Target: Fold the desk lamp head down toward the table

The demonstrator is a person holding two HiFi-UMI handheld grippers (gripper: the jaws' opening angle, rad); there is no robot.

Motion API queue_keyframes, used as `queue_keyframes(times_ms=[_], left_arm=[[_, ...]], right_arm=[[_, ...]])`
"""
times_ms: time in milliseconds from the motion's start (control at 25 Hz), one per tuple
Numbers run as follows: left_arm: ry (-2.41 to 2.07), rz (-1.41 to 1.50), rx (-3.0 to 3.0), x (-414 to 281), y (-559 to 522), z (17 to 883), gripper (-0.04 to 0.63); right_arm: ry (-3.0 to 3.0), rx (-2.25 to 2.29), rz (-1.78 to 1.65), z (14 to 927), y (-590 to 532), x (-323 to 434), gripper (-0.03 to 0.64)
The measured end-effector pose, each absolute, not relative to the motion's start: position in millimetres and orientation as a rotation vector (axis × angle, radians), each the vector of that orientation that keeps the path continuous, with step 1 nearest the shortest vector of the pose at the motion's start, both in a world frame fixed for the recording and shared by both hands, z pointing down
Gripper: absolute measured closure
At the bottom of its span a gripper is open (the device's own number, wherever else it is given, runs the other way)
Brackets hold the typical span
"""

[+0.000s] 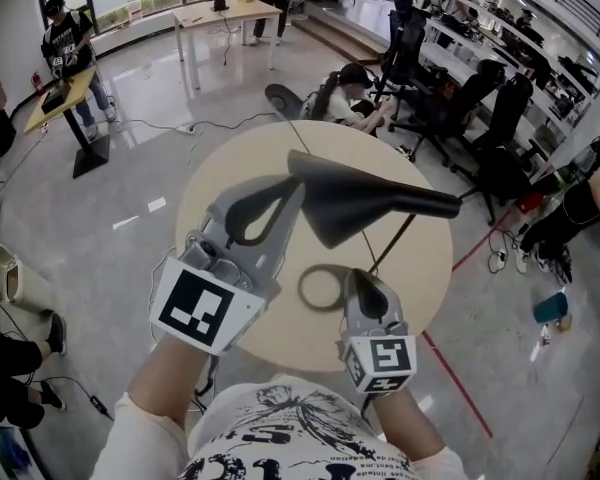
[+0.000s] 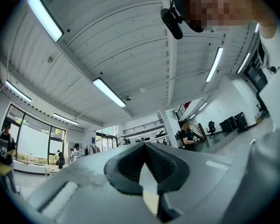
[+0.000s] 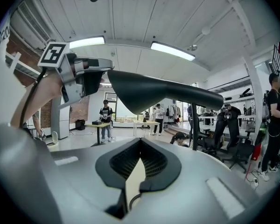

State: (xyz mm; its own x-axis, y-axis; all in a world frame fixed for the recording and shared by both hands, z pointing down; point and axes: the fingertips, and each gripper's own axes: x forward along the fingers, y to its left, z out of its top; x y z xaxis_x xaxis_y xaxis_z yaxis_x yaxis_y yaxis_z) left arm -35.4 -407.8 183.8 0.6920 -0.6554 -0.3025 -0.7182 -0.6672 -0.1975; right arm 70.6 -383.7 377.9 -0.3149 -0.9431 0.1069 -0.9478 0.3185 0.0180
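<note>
We record the left gripper [image 1: 296,190] raised, its tips at the near-left edge of the lamp head [image 1: 372,206]; its own view shows the jaws together with nothing between them, aimed up at the ceiling lights [image 2: 108,92]. The right gripper [image 1: 360,276] sits lower, beneath the lamp head and beside the ring base [image 1: 323,288], jaws likewise closed and empty. The lamp head stands roughly level above the round table [image 1: 425,268]; only the right gripper view shows its underside; only the head view shows the base. The shirt print [image 1: 280,438] cannot be read.
</note>
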Motion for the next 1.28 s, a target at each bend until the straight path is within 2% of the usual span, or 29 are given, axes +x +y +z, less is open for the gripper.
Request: queue_keyframes(times_ms=[360, 960, 1280], left_arm=[[1.098, 0.360, -2.630, -43, -405, 193, 0.589], [1.189, 0.282, -2.717, -49, -406, 269, 0.589], [1.213, 0.185, -2.814, -22, -410, 326, 0.589]], right_arm=[[-2.440, 1.789, 0.093, 389, -379, 68, 0.607], [-2.378, 1.781, 0.163, 415, -369, 78, 0.608], [-2.366, 1.791, 0.202, 433, -364, 94, 0.608]])
